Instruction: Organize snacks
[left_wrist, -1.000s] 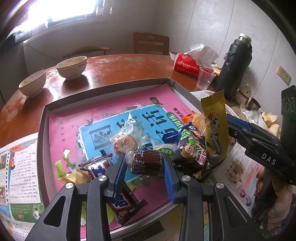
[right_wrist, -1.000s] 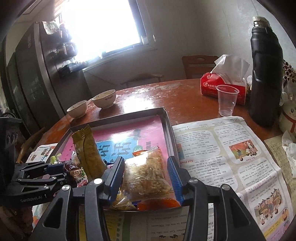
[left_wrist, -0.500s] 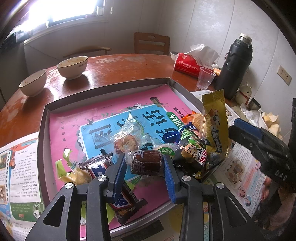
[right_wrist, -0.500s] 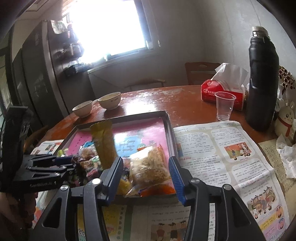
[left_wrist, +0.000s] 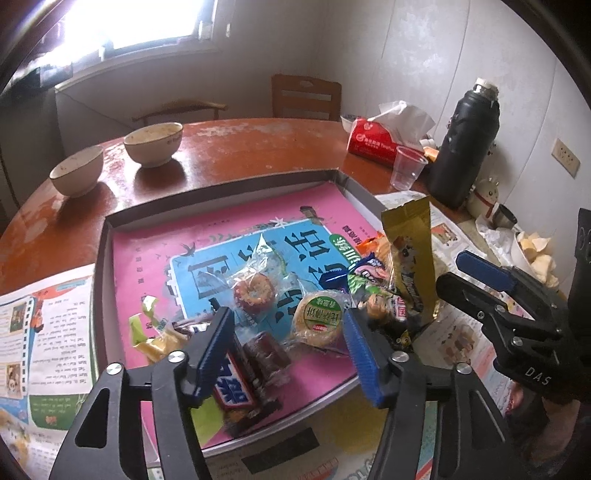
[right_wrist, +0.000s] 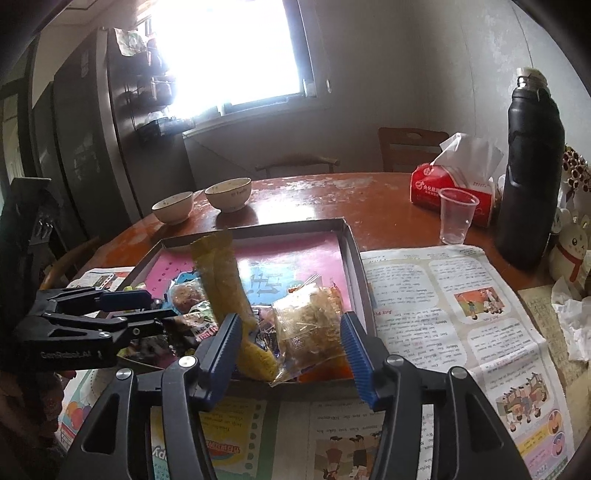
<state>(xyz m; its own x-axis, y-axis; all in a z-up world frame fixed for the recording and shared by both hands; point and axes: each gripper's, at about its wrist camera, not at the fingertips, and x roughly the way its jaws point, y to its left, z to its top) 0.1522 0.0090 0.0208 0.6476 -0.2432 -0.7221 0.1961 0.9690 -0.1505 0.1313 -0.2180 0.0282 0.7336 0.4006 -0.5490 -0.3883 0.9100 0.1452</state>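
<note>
A grey tray lined with pink and blue paper holds several snacks. My left gripper hangs over its near edge, jaws opening. A brown wrapped cake lies loose between them beside a blue-and-white bar. A round green-labelled biscuit and a red ring biscuit lie just ahead. A tall yellow packet leans at the right. My right gripper is opening at the tray's near edge. A clear bag of noodle snack rests between its pads, the left pad clear of it.
Two bowls stand on the brown table behind the tray. A red tissue pack, a plastic cup and a black flask stand at the back right. Newspaper covers the table right of the tray.
My left jaws have spread and let go of the brown cake, which now lies lower on the tray. My right jaws have widened around the noodle bag and drawn back a little.
</note>
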